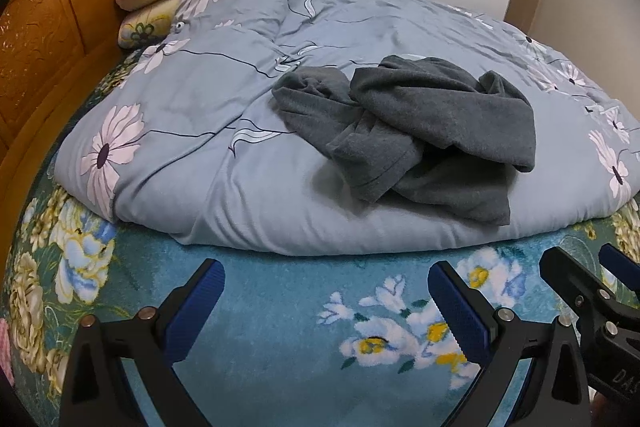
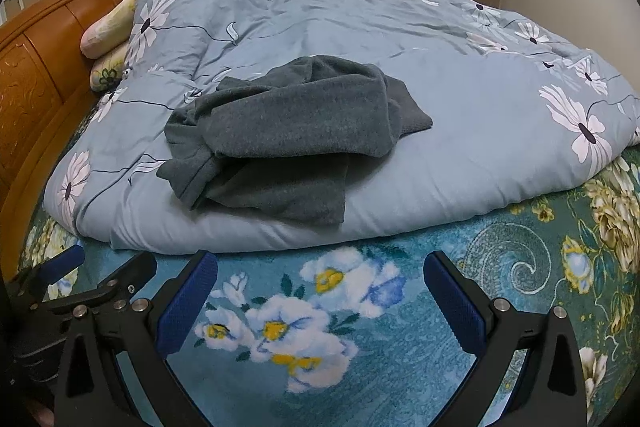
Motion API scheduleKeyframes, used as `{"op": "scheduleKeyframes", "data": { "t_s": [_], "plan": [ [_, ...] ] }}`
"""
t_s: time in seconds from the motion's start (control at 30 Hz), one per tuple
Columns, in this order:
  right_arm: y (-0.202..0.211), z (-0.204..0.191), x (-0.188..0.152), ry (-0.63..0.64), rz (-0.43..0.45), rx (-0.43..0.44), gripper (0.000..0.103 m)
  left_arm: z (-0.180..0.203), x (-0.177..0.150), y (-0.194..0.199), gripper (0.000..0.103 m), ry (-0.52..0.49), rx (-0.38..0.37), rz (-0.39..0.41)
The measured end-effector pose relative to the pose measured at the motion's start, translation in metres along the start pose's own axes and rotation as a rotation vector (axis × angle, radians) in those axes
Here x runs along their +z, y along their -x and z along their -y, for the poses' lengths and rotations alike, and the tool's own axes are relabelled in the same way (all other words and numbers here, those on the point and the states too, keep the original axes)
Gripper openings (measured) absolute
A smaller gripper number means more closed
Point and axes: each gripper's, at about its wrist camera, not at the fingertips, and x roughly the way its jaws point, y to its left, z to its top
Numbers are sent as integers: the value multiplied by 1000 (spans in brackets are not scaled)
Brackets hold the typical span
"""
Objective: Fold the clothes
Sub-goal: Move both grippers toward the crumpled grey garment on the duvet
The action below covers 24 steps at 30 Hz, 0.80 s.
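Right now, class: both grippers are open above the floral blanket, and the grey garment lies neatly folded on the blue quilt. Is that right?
One detail is wrong. The grey garment is not neatly folded; it lies crumpled in a heap on the blue quilt, as the left wrist view shows. The left gripper and right gripper are indeed open above the floral blanket.

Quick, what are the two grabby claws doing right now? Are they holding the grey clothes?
Left gripper: open, holding nothing.
Right gripper: open, holding nothing.
The grey garment lies crumpled on the quilt, untouched.
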Motion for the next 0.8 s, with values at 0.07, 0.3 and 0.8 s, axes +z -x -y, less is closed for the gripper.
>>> {"op": "scheduleKeyframes", "data": {
  "t_s": [0.07, 0.3, 0.8],
  "plan": [
    [0, 0, 0, 2, 0, 2, 103, 0, 0, 0, 103, 1, -2, 2],
    [2, -1, 1, 2, 2, 5, 103, -1, 1, -1, 103, 8, -24, -8],
    [8, 6, 2, 3, 22, 7, 103, 7, 3, -1, 103, -26, -33, -21]
  ]
}}
